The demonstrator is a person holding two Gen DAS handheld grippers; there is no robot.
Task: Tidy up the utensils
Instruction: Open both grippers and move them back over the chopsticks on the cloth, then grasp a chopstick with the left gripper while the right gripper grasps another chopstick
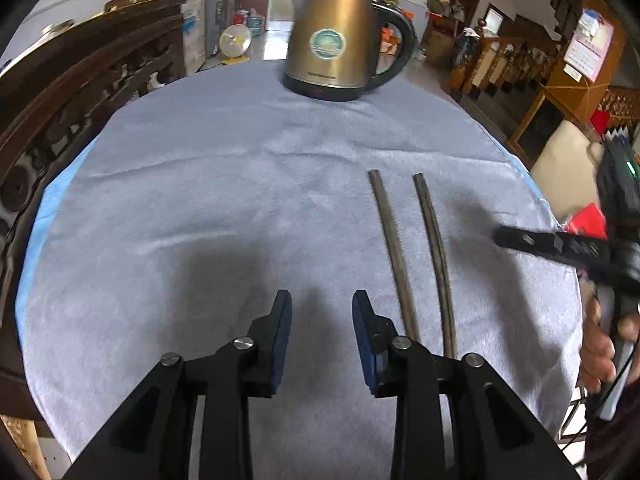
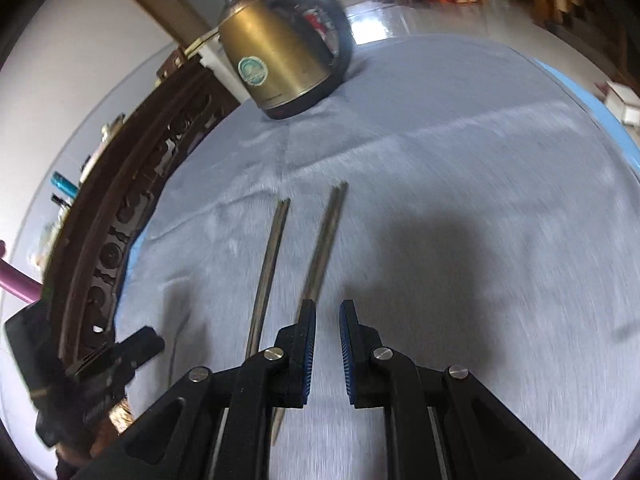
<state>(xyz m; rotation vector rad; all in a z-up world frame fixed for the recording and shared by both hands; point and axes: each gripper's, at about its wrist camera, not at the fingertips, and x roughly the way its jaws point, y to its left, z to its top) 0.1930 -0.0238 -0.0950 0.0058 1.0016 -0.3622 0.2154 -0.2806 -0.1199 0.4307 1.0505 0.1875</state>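
Chopsticks: we saw two dark, slender wooden chopsticks (image 1: 394,248) (image 2: 320,248) lying parallel on the grey-clothed desk (image 1: 224,184), pointing away from us.
Left gripper (image 1: 322,312): partly open, empty; chopsticks just right.
Right gripper (image 2: 327,322): narrow gap, empty; chopsticks just left, nearer.

Grey cloth (image 1: 224,184) on round table lies bare across centre and left of left wrist frame: open passage. Brass kettle (image 1: 336,40) blocks top centre, at far edge. Two chopsticks (image 1: 394,240) lie side by side, apart, right of centre. Carved wooden chair back (image 1: 80,92) hems left rim. Right gripper (image 1: 532,242) juts in from right edge, above cloth.
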